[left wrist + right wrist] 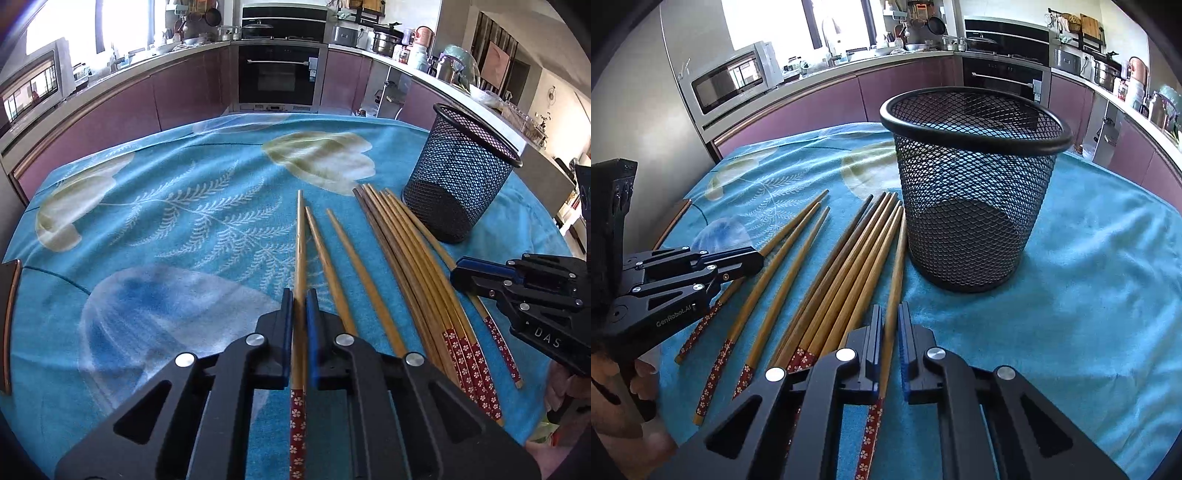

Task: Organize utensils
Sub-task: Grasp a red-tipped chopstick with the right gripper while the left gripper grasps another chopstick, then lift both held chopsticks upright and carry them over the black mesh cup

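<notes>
Both jaws grip: my left gripper point(300, 302) pinches one wooden chopstick point(300, 258), my right gripper point(891, 321) another chopstick point(895, 266). Round black mesh cup point(971, 192) stands empty, far right on the blue cloth point(166, 221).

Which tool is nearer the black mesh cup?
Right. The right tool grips the chopstick lying beside the mesh cup; the left tool holds one further away.
</notes>
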`<act>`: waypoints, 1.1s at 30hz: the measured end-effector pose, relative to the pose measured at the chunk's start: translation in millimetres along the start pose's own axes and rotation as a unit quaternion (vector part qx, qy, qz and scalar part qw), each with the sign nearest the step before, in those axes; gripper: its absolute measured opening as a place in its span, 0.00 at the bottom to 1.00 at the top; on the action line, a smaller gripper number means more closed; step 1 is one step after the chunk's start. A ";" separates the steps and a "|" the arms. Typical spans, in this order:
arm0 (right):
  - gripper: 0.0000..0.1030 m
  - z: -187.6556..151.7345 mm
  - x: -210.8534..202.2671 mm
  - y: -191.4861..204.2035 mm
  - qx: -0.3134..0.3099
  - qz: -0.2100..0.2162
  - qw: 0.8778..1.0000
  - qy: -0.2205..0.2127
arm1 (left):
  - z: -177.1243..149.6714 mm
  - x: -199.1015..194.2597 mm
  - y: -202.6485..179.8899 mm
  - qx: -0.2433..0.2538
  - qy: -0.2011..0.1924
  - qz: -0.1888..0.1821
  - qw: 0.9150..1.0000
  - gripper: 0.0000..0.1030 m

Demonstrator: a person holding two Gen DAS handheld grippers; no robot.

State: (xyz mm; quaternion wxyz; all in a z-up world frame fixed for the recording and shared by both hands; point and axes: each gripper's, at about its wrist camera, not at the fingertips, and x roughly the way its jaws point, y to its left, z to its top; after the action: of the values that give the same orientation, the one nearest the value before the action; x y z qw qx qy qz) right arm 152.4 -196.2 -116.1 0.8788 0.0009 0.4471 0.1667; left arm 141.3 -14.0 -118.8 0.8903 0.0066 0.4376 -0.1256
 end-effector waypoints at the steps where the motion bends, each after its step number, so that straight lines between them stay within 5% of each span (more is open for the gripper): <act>1: 0.06 -0.1 -1.2 -1.1 0.003 0.004 1.000 -0.001 | -0.9 -1.1 0.0 -0.002 -0.001 0.000 1.000 0.08; 9: 0.05 -0.8 -14.1 -2.7 0.004 0.025 1.000 -0.015 | -0.8 -15.1 4.1 -0.011 -0.015 -0.006 1.000 0.08; 18: 0.05 2.5 -42.4 3.9 -0.007 0.061 0.997 -0.055 | 5.9 -55.2 3.8 -0.016 -0.051 -0.058 0.997 0.08; 33: 0.05 23.7 -96.5 -13.7 0.005 0.091 0.986 -0.142 | 35.8 -144.0 -17.8 -0.005 -0.155 -0.142 0.978 0.07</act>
State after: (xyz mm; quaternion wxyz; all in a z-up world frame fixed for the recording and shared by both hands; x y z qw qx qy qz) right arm 122.5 -234.0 -28.2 0.9145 0.0695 0.3169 0.2416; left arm 80.8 -4.3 17.5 0.9205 -0.0794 0.2914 -0.2478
